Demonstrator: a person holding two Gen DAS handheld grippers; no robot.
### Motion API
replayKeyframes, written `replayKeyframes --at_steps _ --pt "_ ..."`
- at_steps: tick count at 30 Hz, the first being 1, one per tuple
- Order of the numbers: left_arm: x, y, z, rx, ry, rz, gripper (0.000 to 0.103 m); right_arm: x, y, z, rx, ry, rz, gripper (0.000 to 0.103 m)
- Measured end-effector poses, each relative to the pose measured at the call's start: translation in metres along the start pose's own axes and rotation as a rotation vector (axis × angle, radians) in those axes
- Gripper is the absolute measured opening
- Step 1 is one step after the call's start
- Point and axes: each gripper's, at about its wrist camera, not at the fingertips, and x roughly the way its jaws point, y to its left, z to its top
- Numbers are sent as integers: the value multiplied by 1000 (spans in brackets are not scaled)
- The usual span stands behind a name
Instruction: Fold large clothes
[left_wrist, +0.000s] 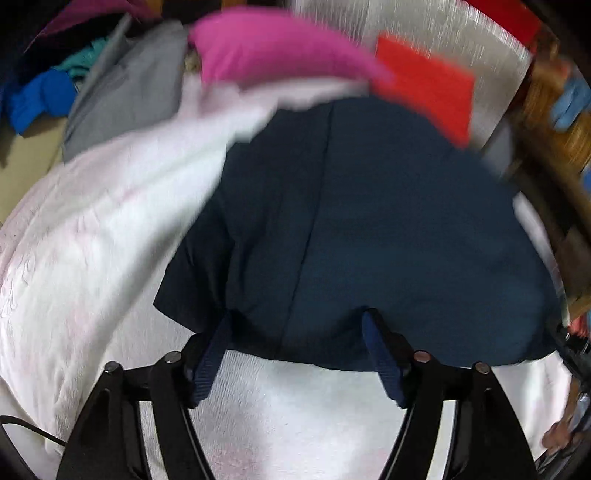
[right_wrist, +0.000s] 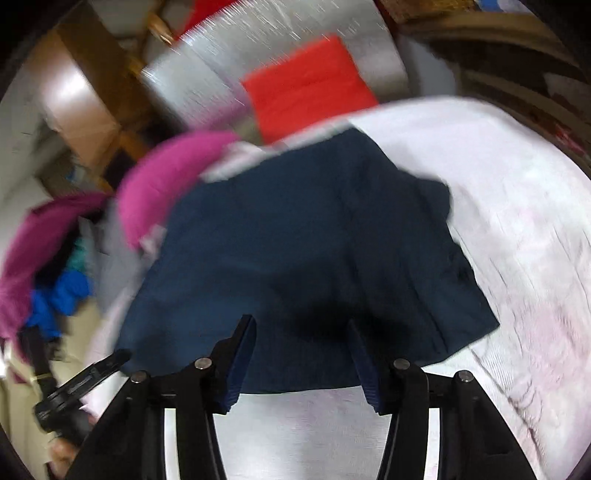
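A dark navy garment (left_wrist: 369, 221) lies flat and folded on a white textured bedcover (left_wrist: 92, 240). My left gripper (left_wrist: 297, 321) stands open at its near edge, the blue-padded fingers spread wide and tips over the hem, with nothing pinched. In the right wrist view the same navy garment (right_wrist: 295, 240) fills the middle, one short sleeve sticking out to the right. My right gripper (right_wrist: 301, 325) is open as well, its fingers straddling the near hem without pressing on it. Both pictures are blurred.
A pink garment (left_wrist: 266, 48) and a red folded piece (left_wrist: 424, 85) lie beyond the navy one. Grey cloth (left_wrist: 129, 92) and blue cloth (left_wrist: 37, 99) are heaped at the far left. Wooden furniture (right_wrist: 92, 92) stands behind the bed. The left gripper's body (right_wrist: 85, 380) shows at lower left.
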Motion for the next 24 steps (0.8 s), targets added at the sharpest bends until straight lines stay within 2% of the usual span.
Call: replayKeyframes --at_steps 2,4,6,8,9,10,11,14,16,18,21,24 --pt "-1 1 3 -31 -2 -20 76 16 -6 -2 25 58 -12 52" --pt "-6 3 6 -34 -21 -35 76 11 -1 1 12 42 -14 52" --pt "-14 7 8 -45 -53 -46 76 -3 1 7 12 -13 22 53" --pt "-28 11 12 -55 -121 -56 76 -16 -3 15 44 -82 52 53" --pt "-31 13 14 -56 -146 -51 76 -22 -8 21 68 -121 61 56" --pt "-34 16 14 -62 -157 -43 78 -23 -14 27 95 -144 53 63" --pt "-32 20 17 -76 -158 -31 78 -23 -19 29 116 -151 41 64" --pt "-13 32 19 -113 -94 -13 79 -16 -47 35 205 -136 25 64" --pt "-1 33 20 -118 -64 -15 80 2 -61 40 254 -90 23 64" --pt "2 28 25 -97 -72 10 81 24 -69 46 281 -31 26 63" --pt "-4 25 26 -75 -91 27 81 22 -62 49 265 -45 2 63" --pt "-19 23 26 -73 -142 31 81 5 -54 43 270 -90 33 63"
